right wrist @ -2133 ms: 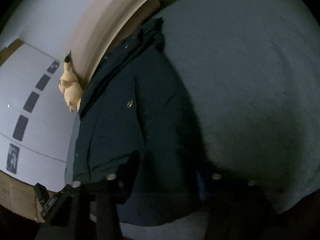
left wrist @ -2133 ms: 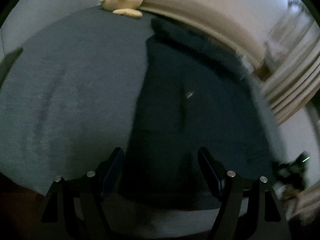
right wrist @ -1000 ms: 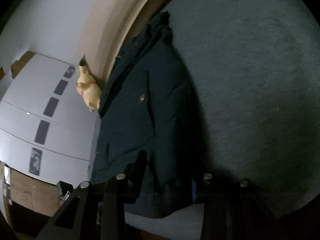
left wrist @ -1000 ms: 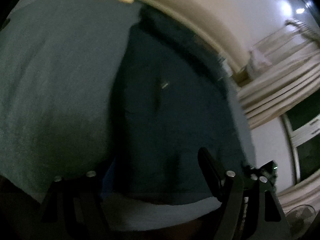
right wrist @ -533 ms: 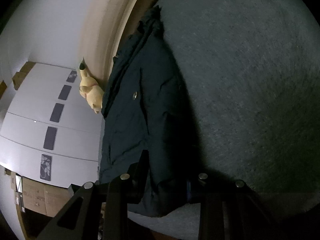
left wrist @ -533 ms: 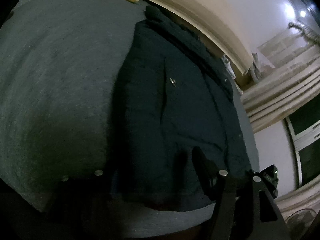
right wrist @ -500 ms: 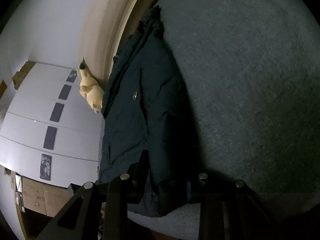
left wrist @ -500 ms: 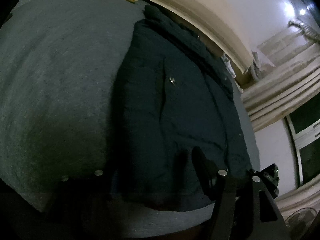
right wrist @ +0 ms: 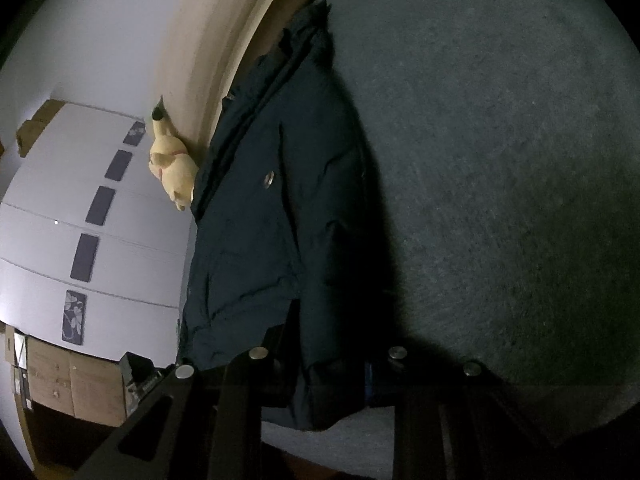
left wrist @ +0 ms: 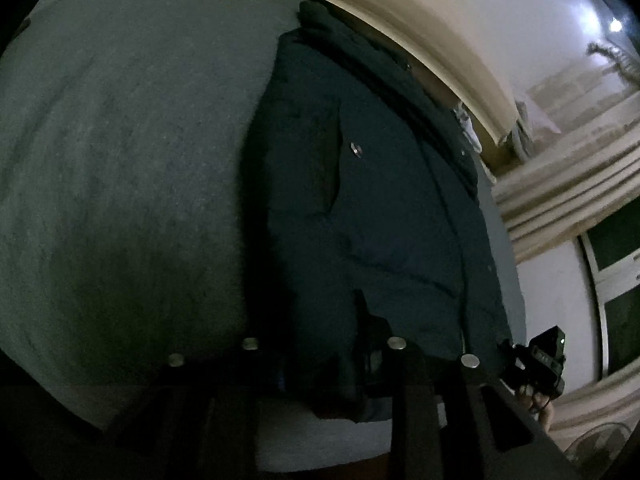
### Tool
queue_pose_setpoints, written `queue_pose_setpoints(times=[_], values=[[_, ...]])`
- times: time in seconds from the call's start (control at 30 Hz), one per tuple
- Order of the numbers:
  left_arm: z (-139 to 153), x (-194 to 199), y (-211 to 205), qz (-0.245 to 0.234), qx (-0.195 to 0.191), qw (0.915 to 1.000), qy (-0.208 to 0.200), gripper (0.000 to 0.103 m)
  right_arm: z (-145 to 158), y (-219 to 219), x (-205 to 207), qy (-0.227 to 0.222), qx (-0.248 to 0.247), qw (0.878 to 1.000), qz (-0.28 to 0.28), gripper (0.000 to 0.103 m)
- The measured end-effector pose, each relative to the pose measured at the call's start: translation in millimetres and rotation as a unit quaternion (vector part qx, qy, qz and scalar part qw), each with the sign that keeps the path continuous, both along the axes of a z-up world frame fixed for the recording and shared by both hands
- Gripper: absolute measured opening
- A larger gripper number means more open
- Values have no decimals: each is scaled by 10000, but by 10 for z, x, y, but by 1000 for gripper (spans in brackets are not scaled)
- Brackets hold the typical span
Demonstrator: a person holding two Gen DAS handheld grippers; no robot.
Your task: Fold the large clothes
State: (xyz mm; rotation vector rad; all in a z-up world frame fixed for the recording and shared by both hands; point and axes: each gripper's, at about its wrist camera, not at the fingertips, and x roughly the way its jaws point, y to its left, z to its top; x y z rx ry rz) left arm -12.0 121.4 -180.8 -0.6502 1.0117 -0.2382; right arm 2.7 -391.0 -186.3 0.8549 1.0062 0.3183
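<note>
- Dark padded jacket [left wrist: 384, 216] is laid lengthwise on a grey-blue bed cover [left wrist: 120, 160]; collar end is toward the beige headboard [left wrist: 400, 28], hem end is at the near bed edge.
- Jacket is seen as a long narrow strip w/ a front flap line and a snap button [right wrist: 269, 178] on top; sides look already brought in, judged from shape only. No sleeve is seen sticking out.
- Left gripper [left wrist: 320, 364]: jaws are closing, hem fabric is bunched between them; pads are lost in shadow, so firm pinch cannot be told.
- Right gripper [right wrist: 328, 368]: jaws are closing too, w/ the hem corner between them, fabric draped over the near bed edge. Contact on pads likewise too dark to confirm.
- Both grippers are placed at the hem, near each other, one per corner approx.
- Progress est.: lengthwise narrowing done, cross fold not yet begun; hem is flat on the bed, not lifted.
- Left to do, prob.: hem to be raised and carried toward the collar, maybe a 2nd halving, then smoothing.
- Plush toy [right wrist: 172, 164] is sat by the headboard, beside the collar end; not in the fold path as judged.
- Wardrobe doors [right wrist: 80, 216] and curtains [left wrist: 560, 184] are noted in bkgd, irrelevant.
</note>
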Motion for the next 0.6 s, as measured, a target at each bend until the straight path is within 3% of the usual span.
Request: queue_pose_setpoints(times=[0.17,0.4,0.6], values=[[25,38,-80,-31,161,9998,64,30,-6,-7,27,17,-74,9999,76,26],[161,3,-226,-88,772,9969,-77,20,123,137,2,-67,-541,9984,126,14],[228,-147,-213,-114,904,9956,-203,19,194,206,-127,-109,-725,9971,196,13]])
